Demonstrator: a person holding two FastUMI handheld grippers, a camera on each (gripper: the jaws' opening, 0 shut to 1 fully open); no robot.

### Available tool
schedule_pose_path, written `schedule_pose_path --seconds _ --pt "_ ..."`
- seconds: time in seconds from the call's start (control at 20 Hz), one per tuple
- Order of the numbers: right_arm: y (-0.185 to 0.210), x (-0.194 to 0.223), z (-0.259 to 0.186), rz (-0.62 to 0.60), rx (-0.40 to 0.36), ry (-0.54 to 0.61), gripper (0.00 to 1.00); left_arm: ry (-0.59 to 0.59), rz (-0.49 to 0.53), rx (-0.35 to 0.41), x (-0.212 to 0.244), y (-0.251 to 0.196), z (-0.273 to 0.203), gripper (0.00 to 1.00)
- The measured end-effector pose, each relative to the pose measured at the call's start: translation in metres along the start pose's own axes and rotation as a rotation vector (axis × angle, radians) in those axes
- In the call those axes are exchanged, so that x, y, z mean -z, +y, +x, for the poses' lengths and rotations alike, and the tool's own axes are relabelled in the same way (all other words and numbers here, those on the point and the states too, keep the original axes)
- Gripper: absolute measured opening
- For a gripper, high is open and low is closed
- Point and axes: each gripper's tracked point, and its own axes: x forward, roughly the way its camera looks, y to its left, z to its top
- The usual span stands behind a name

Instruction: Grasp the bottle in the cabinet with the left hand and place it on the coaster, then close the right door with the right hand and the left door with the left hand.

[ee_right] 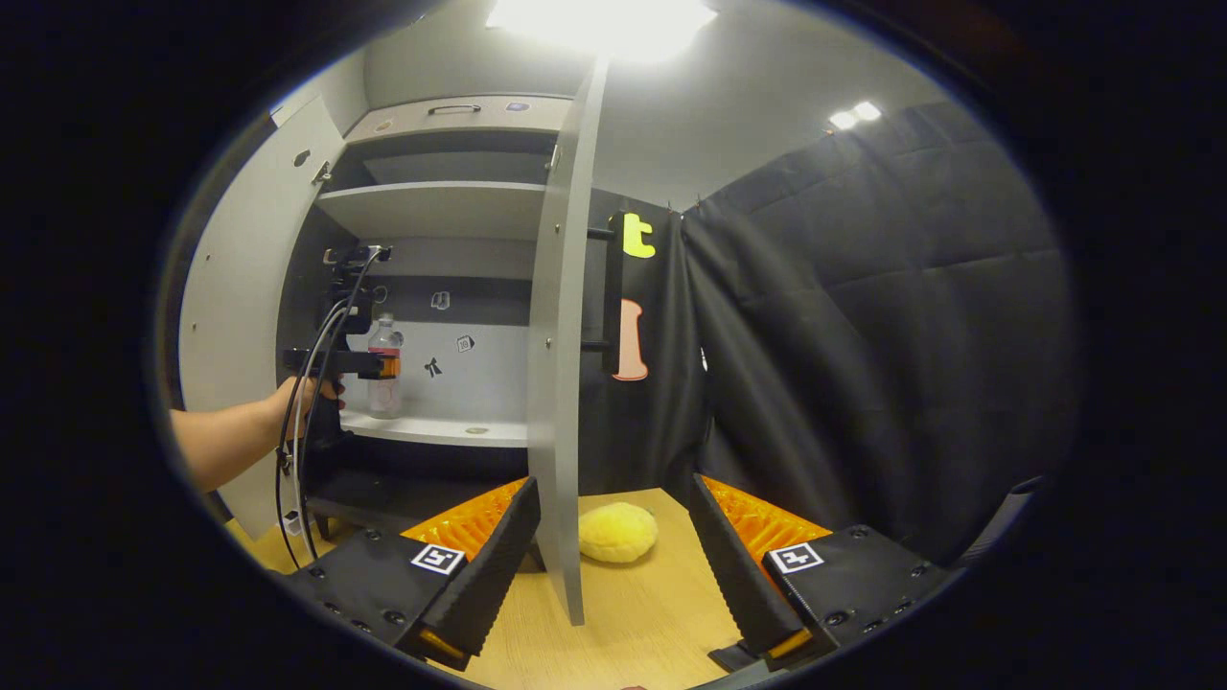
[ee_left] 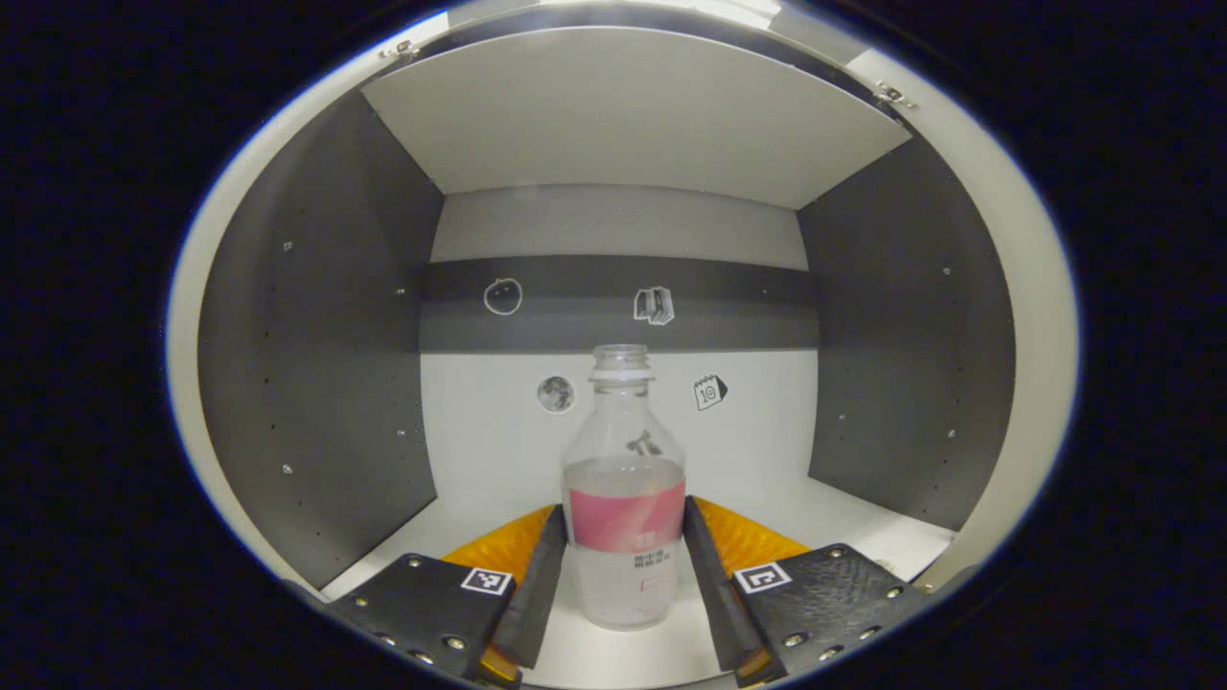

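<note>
1. Grey and white panels lined the cabinet [ee_left: 316, 383], and its white shelf [ee_left: 863, 522] carried the bottle [ee_left: 625, 498] upright, just in from the front edge, likely so it could be reached straight on.
2. At the left of the right gripper view, the left door [ee_right: 235, 316] was swung wide open, leaving room for a forearm and hand [ee_right: 297, 398] to reach into the cabinet.
3. That hand held the left gripper [ee_left: 625, 589] level with the bottle's lower half; in its own view the fingers [ee_left: 537, 585] lay along both sides of the label, touching or nearly so, with the bottle's base on the shelf. I judged it closing around the bottle but could not tell that both fingers pressed on it, so the lift seemed not yet begun.
4. Further right, the right door [ee_right: 561, 383] stood edge-on and open, as the task left its closing until later.
5. Below it, the right gripper [ee_right: 613, 565] waited over the wooden table [ee_right: 633, 623] with its fingers spread apart and holding nothing, apparently kept clear until the door's turn.
6. A yellow, rounded pad [ee_right: 618, 532] lay on the table just past the door's lower edge; it may have been the coaster, though I could not be sure.
</note>
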Motion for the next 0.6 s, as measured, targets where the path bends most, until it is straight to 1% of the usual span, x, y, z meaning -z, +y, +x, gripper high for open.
schedule_pose_path --seconds 0.1,0.15,0.2,0.3,0.35,0.4,0.45,0.55,0.6 --pt "0.001 -0.003 -0.001 0.004 -0.022 -0.005 0.99 -0.030 -0.027 -0.004 -0.008 0.001 -0.009 0.69" --pt "0.002 -0.004 -0.002 0.006 -0.037 -0.008 0.99 -0.041 -0.032 -0.010 -0.012 0.001 -0.014 0.69" --pt "0.002 -0.006 -0.003 0.006 -0.052 -0.013 0.99 -0.051 -0.037 -0.011 -0.014 0.001 -0.018 0.76" --pt "0.002 -0.008 -0.006 0.009 -0.082 -0.019 0.99 -0.073 -0.044 -0.005 -0.020 0.000 -0.029 0.76" --pt "0.002 -0.009 -0.008 0.013 -0.097 -0.021 0.99 -0.085 -0.042 0.000 -0.021 -0.001 -0.032 0.69" --pt "0.002 -0.009 -0.010 0.017 -0.114 -0.023 0.99 -0.095 -0.037 0.004 -0.022 -0.001 -0.039 0.69" --pt "0.003 -0.009 -0.013 0.017 -0.130 -0.023 0.99 -0.106 -0.024 0.010 -0.023 -0.001 -0.042 0.76" --pt "0.002 -0.011 -0.019 0.013 -0.158 -0.027 0.99 -0.119 0.005 0.026 -0.020 -0.004 -0.045 0.76" --pt "0.001 -0.011 -0.022 0.013 -0.172 -0.029 0.99 -0.119 0.015 0.034 -0.018 -0.004 -0.048 0.69"
